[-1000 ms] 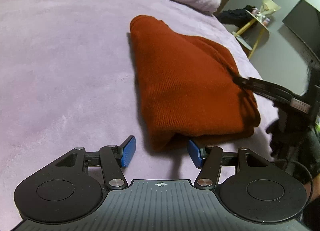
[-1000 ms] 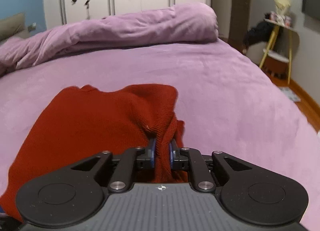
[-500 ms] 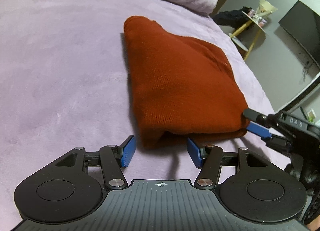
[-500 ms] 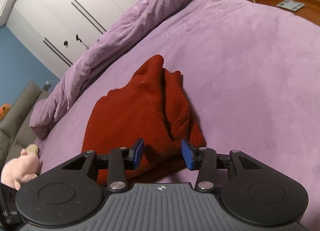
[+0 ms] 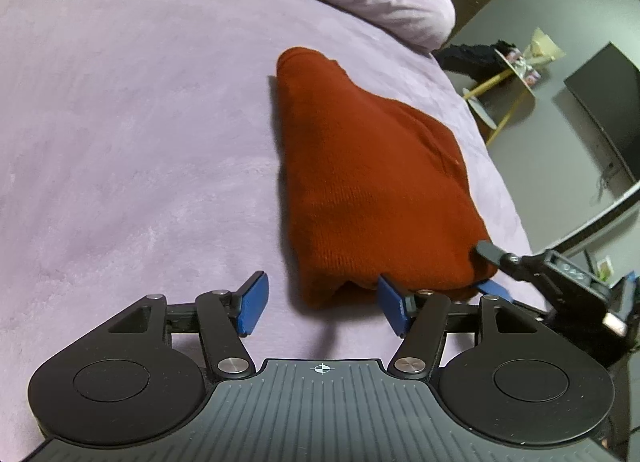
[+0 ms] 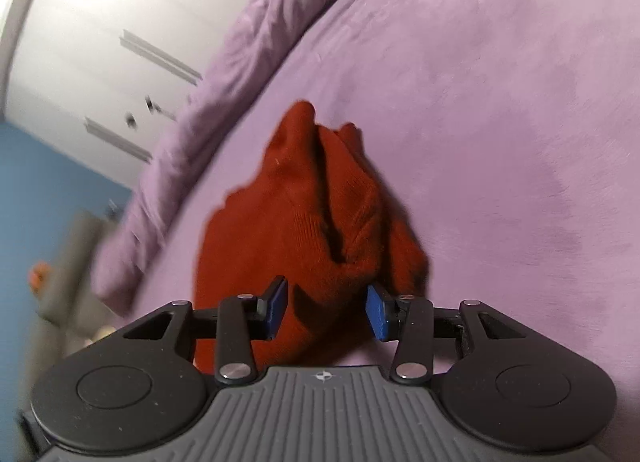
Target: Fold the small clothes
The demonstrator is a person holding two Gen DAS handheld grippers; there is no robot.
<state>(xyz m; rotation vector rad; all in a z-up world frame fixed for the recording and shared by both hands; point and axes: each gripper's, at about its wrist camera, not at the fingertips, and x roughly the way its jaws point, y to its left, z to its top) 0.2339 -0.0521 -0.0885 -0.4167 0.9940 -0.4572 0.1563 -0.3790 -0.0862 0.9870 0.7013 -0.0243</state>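
We look at the red knit top lying folded on the purple bed. A second ago our right claw was pinching a bunch of the red cloth. It has let go and rolled over, and its jaws have just been closing a little again. The near edge of the top sits between the blue pads, but they do not press on it, so this claw is released.

Our left claw is released too, with its jaws wide. It has barely moved. The top's near corner is just past it, at about one o'clock.

In the left view the right claw's tips poke at the top's corner at four o'clock. We think this fold is laid down, and next comes tidying or another fold.
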